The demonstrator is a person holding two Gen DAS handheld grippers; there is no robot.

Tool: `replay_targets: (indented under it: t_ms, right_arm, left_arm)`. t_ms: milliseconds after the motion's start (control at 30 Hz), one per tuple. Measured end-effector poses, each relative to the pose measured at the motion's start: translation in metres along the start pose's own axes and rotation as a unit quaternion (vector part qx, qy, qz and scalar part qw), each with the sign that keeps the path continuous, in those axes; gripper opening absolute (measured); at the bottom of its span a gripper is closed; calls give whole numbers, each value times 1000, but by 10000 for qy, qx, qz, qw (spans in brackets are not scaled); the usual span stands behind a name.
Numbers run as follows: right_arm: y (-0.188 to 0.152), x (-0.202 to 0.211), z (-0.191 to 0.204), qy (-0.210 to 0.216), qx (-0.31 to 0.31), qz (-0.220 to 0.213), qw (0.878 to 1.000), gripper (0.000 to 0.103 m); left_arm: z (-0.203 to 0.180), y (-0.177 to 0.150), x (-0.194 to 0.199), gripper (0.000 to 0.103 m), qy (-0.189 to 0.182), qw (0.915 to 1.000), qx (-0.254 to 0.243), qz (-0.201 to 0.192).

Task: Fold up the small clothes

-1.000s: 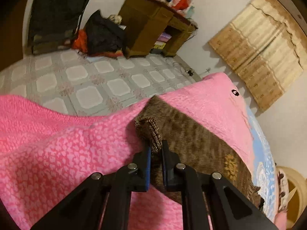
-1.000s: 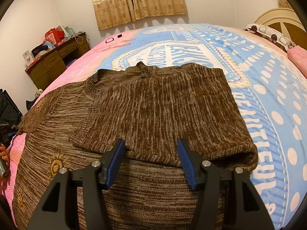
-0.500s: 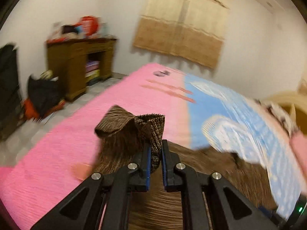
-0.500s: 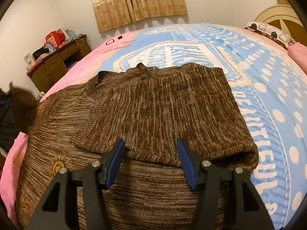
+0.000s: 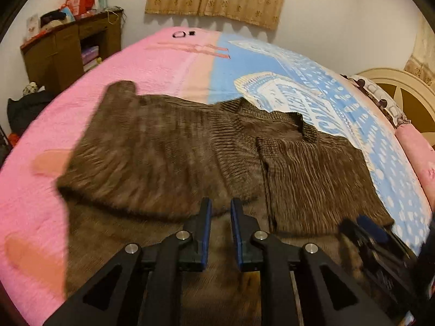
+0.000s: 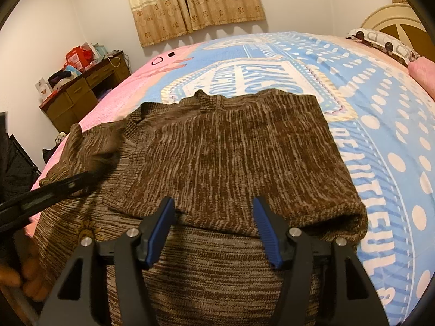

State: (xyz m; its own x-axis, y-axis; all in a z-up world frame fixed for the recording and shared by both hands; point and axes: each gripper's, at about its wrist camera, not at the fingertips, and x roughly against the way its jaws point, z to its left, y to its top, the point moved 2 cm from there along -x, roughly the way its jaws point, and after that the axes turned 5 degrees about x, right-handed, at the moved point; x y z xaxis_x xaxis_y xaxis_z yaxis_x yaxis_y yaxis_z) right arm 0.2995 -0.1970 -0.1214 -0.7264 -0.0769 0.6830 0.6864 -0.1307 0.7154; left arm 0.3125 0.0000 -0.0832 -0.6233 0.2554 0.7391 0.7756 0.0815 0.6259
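A brown knitted sweater [image 5: 168, 146] lies on the bed, also in the right wrist view [image 6: 231, 157]. Both sides are folded in over the body; the left flap [image 5: 141, 163] lies flat and the right flap [image 6: 244, 149] covers the chest. My left gripper [image 5: 219, 212] hovers over the sweater's middle with its jaws narrowly apart and nothing between them; it shows blurred at the left of the right wrist view [image 6: 68, 184]. My right gripper [image 6: 213, 212] is open and empty above the right flap's lower edge.
The bed has a pink and blue printed cover [image 5: 168, 62]. A wooden desk [image 5: 68, 51] with clutter stands at the left wall. Curtains [image 6: 190, 2] hang behind. A pillow and headboard [image 5: 380, 95] are at the right. A person's hand [image 6: 24, 279] shows at lower left.
My left gripper carried the sweater's left sleeve up and across, laid it over the body, and let go. The right gripper has stayed still and open.
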Motion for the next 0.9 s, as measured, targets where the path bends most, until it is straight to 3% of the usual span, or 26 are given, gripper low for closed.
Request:
replay_targets:
  t_ms: [67,100,133,200,300,400,500,633,700,900]
  right_arm:
    - [0,0,0,-10,0,2,10000,64]
    - [0,0,-1,-6,-3,3,10000,64]
    - [0,0,0,-4,-2,2,10000,64]
    - [0,0,0,-8,7,6,10000,64]
    - [2,-1,4,-89,103,97,9999,65]
    - [15,11,16,378,-62,-41,9993,66]
    - [39,15,48,730,97,-200,9971,66]
    - [66,-20,94,763,637,-65,9950,66]
    - [76,-49,108,845,656,158,9941,65]
    - [84,-113,131,842,540,749,9922,67]
  left_arm:
    - [10,-8,21,36,29,9998,83,-189]
    - [19,-16,34,57,126,9991,173,-353]
    - [23,-18,39,68,215,9984,233,-468]
    - [36,-29,56,68,481,9947,355,-839]
    - [55,-45,57,68,658,9934,461,-821]
    - [72,-55,36,68,775,9933,732,-445]
    - [68,-59,38,68,795,9922,692,-662]
    - [61,-63,32,73,957,9915,517,-718]
    - [57,-63,30,78,949,9920,428,-714]
    - [59,-66,32,78,891,9919,422,-798]
